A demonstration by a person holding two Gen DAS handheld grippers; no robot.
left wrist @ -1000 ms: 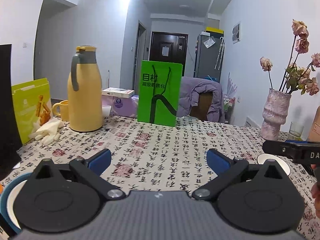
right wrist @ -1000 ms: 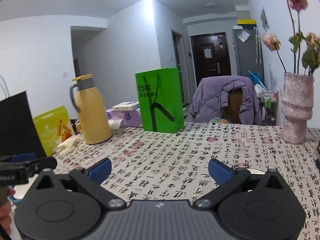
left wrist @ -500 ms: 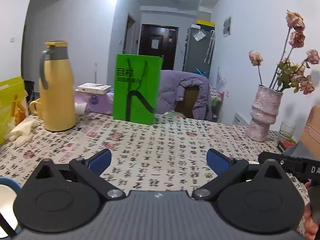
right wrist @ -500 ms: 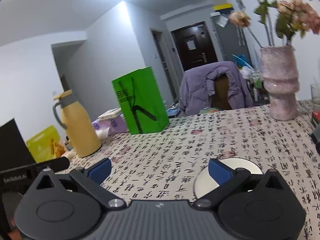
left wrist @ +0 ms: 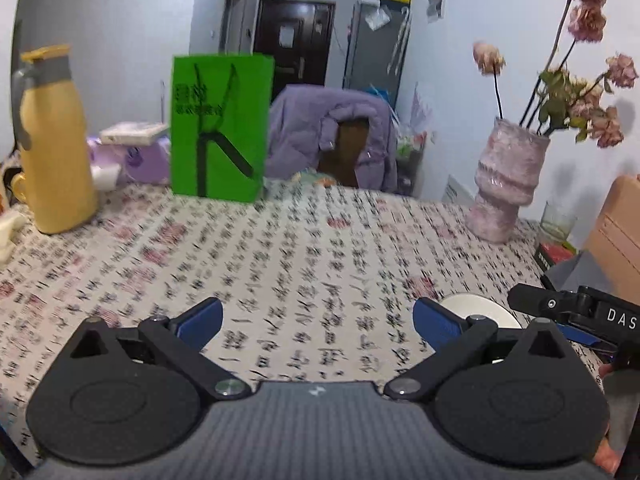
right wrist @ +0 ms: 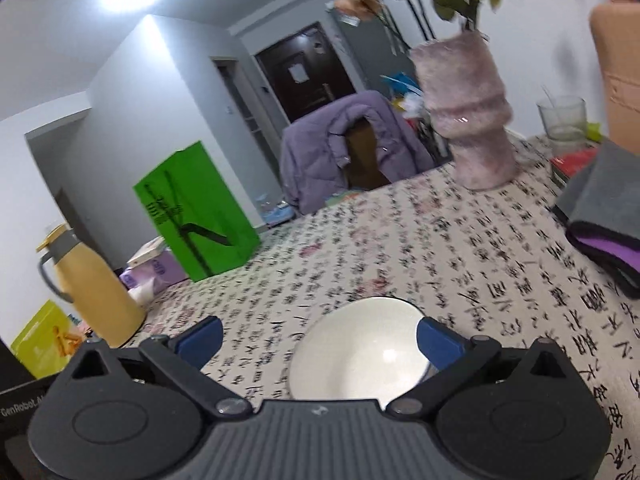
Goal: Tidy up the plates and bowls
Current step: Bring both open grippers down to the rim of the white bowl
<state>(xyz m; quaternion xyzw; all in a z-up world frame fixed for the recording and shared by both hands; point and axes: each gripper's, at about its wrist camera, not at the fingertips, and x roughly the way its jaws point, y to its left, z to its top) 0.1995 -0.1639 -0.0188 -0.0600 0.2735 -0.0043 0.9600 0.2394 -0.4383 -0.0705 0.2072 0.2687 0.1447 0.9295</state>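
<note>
A white plate [right wrist: 360, 352] lies on the patterned tablecloth, close in front of my right gripper [right wrist: 320, 338]. That gripper is open and empty, and its right fingertip [right wrist: 436, 340] overlaps the plate's right rim. The same plate [left wrist: 480, 312] shows in the left wrist view, low on the right, partly hidden. My left gripper [left wrist: 318, 322] is open and empty above bare cloth. The right gripper's body [left wrist: 576, 312] shows at that view's right edge.
A yellow thermos [left wrist: 52, 140], a green paper bag [left wrist: 220, 128], a pink vase with dried flowers [left wrist: 508, 184] and a glass [left wrist: 558, 220] stand on the table. A folded grey and purple cloth [right wrist: 608, 216] and a cardboard box [left wrist: 620, 232] lie at the right.
Both grippers have swung right and tilted down. The white plate has come fully into the right wrist view. The blue-rimmed dish at the left has left the left wrist view.
</note>
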